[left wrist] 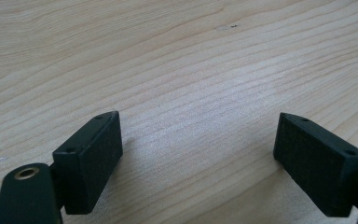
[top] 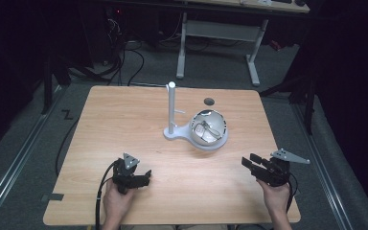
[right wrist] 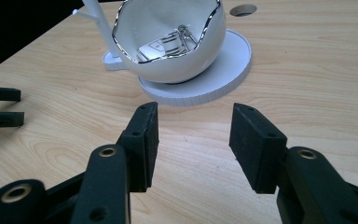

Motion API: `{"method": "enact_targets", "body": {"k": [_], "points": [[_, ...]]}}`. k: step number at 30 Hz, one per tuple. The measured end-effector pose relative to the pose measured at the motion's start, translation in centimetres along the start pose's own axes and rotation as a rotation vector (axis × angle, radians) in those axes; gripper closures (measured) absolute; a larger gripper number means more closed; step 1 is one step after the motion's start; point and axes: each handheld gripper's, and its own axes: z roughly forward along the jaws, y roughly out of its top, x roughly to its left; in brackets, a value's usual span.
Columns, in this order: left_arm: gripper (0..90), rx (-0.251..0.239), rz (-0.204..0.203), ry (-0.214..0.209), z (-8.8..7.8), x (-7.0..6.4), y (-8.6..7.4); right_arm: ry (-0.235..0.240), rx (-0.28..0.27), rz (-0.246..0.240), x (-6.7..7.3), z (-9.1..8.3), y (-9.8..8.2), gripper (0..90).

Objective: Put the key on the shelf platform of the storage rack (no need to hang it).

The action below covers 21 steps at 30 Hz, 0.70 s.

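Observation:
A white bowl with a wavy silver rim sits on a round white base, and a set of keys lies inside it. A white post with a small peg rises from the same stand, left of the bowl. My left gripper rests low over the near left of the wooden table, jaws wide apart over bare wood. My right gripper hovers at the near right, open and empty, pointing toward the bowl.
A round cable hole is in the tabletop behind the bowl. White desk legs and cables lie on the floor beyond the table. The left gripper's jaws show at the left edge of the right gripper view.

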Motion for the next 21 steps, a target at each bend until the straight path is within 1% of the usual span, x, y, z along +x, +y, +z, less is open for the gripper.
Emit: {"method": "enact_targets", "body": {"k": [10,14,21], "points": [[15.8,0.0,0.0,0.0,0.0,0.0,0.0,0.013,0.012,0.002,0.4,0.7,-0.6,52.8],[15.8,0.0,0.0,0.0,0.0,0.0,0.0,0.013,0.015,0.01,0.5,1.0,-1.0,52.8],[15.8,0.0,0.0,0.0,0.0,0.0,0.0,0.016,0.021,0.008,0.7,1.5,-1.3,52.9]]}}
